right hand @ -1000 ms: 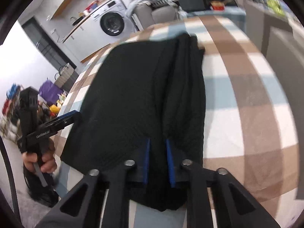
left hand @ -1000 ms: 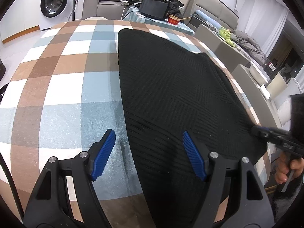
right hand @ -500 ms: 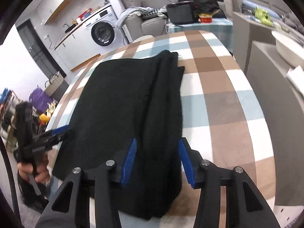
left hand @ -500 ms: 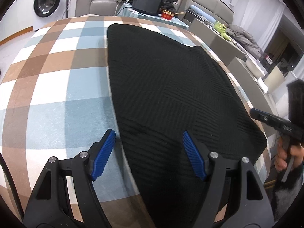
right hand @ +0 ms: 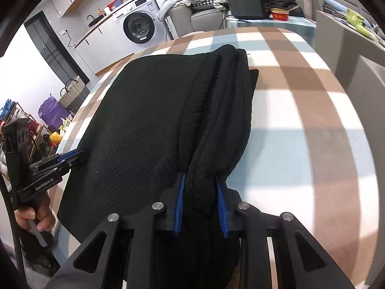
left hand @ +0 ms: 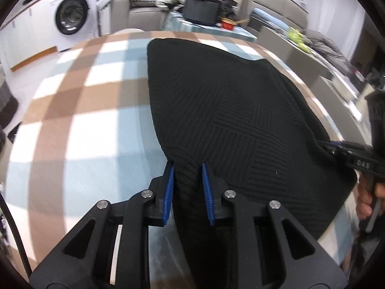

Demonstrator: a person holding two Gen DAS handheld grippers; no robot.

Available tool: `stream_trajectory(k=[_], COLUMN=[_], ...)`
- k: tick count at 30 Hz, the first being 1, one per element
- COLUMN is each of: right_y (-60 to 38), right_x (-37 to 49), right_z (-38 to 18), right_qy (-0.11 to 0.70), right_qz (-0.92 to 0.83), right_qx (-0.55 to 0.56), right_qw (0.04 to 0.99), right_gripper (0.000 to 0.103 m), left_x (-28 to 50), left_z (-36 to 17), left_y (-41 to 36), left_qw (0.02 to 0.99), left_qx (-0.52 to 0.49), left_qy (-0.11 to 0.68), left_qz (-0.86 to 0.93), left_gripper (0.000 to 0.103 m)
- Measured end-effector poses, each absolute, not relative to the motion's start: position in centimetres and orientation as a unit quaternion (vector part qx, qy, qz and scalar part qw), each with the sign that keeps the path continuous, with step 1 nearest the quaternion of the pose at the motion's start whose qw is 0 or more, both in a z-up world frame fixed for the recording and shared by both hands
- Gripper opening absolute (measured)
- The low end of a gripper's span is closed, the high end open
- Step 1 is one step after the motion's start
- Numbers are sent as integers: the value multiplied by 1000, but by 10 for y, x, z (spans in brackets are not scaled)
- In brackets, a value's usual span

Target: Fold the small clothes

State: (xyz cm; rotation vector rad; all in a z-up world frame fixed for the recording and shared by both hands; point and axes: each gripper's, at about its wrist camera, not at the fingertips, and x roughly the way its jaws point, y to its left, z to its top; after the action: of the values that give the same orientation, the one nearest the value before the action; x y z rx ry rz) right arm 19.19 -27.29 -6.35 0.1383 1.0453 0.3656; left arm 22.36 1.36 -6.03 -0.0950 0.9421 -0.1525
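A black knit garment is laid flat across a tabletop that is covered with a brown, white and light-blue checked cloth. The garment takes up the middle and right of the tabletop in the left wrist view, and its near hem is draped toward the front edge.

The left gripper is seen pinching the near left corner of the garment: a bunched ridge of ribbed knit is caught between the two blue pads, and the jaws are closing, down to a narrow gap with fabric filling it. In the right wrist view the same gripper is spotted at the far left edge of the cloth, held by a hand.

The right gripper is set on the near right side, where the garment is folded over into a long thick roll running away from the camera. That fold is gathered between its blue pads, and these jaws are closing too, narrow with fabric between them. From the left wrist view, the right gripper is seen touching the garment's right edge, gripped by a hand.

In the background a washing machine, a grey sofa with clothes piled on it, and a red bowl on a side table can be made out.
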Motion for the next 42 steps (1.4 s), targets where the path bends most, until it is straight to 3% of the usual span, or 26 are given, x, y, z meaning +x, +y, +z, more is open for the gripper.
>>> stream_trajectory(k=[10,12,13,16,18,19,22,24,42], right_y=[-247,-254,-260,-268,-270,-270,-273,-271,-248], right_x=[221,217,215,199,190,184,165,151,90], right_z=[-59,-51,-45,-27,-17,-12,-3,1,-6], right_qy=[472,462,447,410,394,382,362,344,269], right_qz=[149,151,153,157,160,165,182,191,233], right_qx=[74,73,73,56,42,38,38,37,15], right_qw=[866,871,879,897,904,909,913,919,934], right_gripper=[28,35,45,70,85,93,103,103,103], left_x=[269,265,261,241,223,216,196,182,124], left_z=[-61,-57,-54,-42,-31,-26,-14,-6,-10], left_y=[47,49,50,51,49,48,43,38,32], left_qw=[900,903,904,915,925,930,938,945,966], left_qx=[-55,-49,-48,-53,-49,-49,-48,-45,-32], left_qy=[431,425,423,399,374,363,341,322,256], left_qz=[-31,-28,-29,-36,-32,-35,-39,-38,-16], left_gripper=[21,25,27,55,81,84,90,102,102])
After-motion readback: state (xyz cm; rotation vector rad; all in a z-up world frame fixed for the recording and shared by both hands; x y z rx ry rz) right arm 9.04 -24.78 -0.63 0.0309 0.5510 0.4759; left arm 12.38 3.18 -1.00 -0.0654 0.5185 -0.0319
